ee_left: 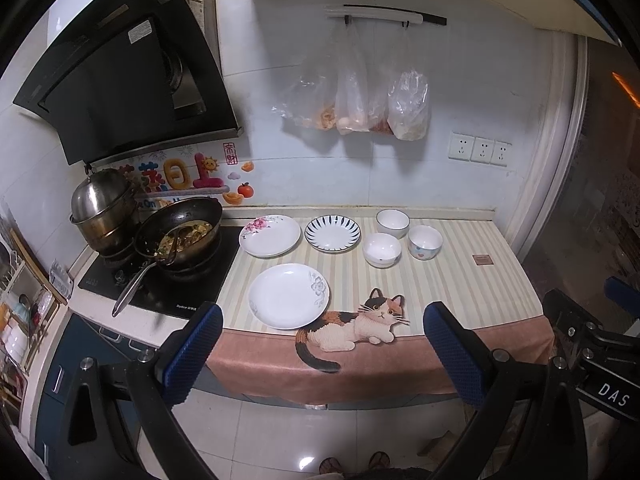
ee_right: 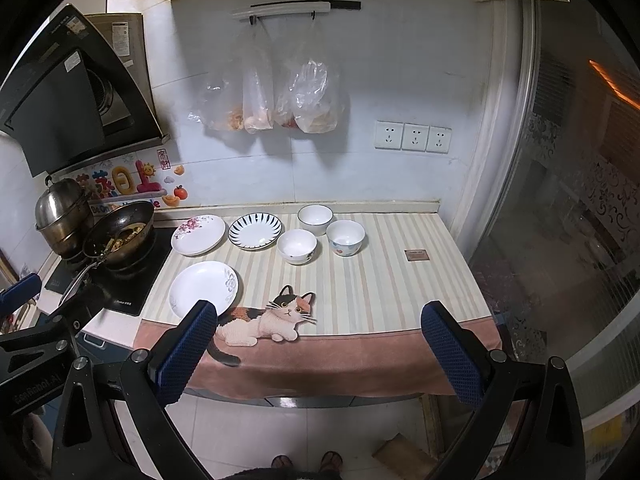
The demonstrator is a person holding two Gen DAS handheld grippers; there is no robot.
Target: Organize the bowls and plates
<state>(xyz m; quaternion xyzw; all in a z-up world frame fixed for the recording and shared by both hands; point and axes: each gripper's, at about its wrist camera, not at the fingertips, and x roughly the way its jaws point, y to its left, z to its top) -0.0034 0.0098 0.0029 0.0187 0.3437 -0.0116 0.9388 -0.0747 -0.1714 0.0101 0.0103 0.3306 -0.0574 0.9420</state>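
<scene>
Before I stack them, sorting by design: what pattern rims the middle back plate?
Dark blue radiating stripes on white, clearest in the left wrist view.

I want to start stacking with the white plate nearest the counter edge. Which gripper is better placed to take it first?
Probably the left. The near white plate sits between the left gripper fingers, just ahead; for the right gripper it lies off to the left, behind its left finger. Both are open and empty.

L gripper (ee_left: 322, 344), R gripper (ee_right: 318, 344): jaws wide, empty, level.
</scene>
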